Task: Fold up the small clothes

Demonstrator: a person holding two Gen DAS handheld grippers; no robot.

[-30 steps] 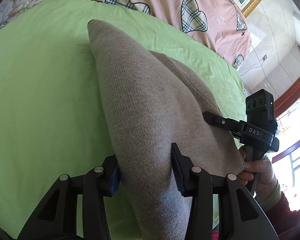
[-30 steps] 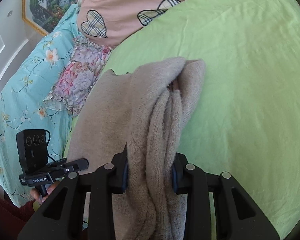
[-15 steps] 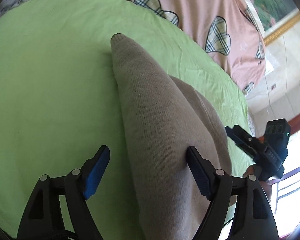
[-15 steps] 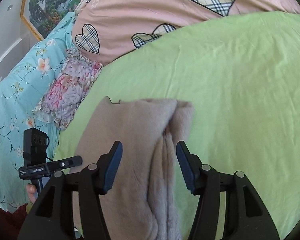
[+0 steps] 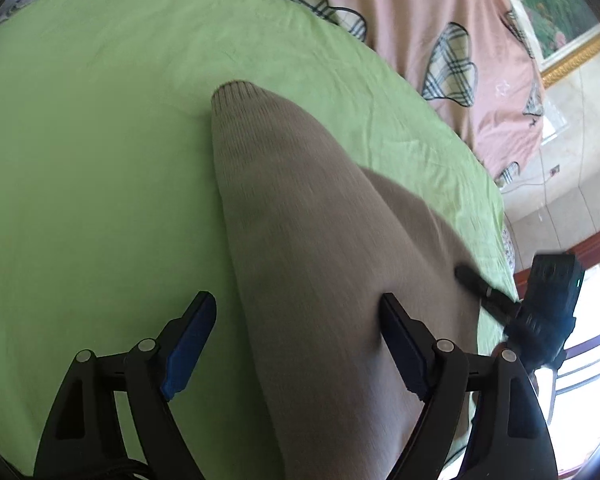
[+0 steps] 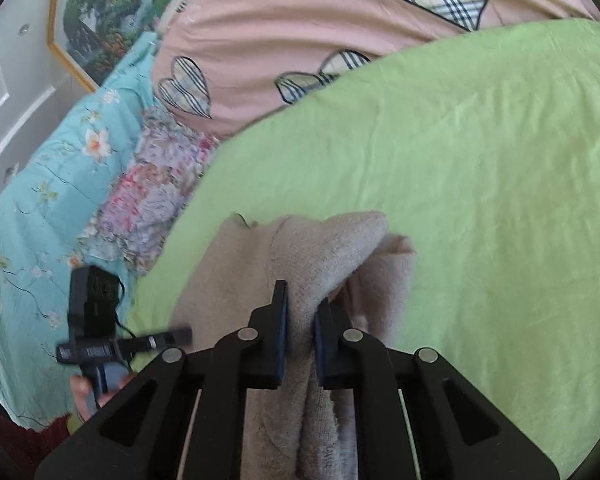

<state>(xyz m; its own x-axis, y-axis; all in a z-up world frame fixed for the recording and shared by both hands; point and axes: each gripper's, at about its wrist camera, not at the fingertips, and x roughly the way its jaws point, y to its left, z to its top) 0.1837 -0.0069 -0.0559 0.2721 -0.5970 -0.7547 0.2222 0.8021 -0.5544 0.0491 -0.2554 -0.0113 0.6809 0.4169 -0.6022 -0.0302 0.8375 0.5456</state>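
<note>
A beige knit garment [image 5: 300, 240] lies folded on the green bed sheet [image 5: 80, 180], its ribbed end pointing away. My left gripper [image 5: 296, 344] is open; its fingers straddle the near part of the garment without pinching it. In the right wrist view the same garment [image 6: 228, 280] shows its fuzzy edge. My right gripper [image 6: 300, 320] is shut on a raised fold of that edge. The right gripper also shows at the right of the left wrist view [image 5: 540, 304], and the left one at the left of the right wrist view [image 6: 100, 344].
A pink quilt with plaid hearts [image 5: 440, 32] lies along the far side of the bed. A turquoise floral quilt [image 6: 40, 200] and a floral pillow [image 6: 152, 200] lie left of the sheet. A framed picture [image 6: 100, 20] hangs on the wall.
My left gripper let go of the garment, opened wide and stayed open. My right gripper opened half a second ago and has now closed again on a fold of the garment's edge.
</note>
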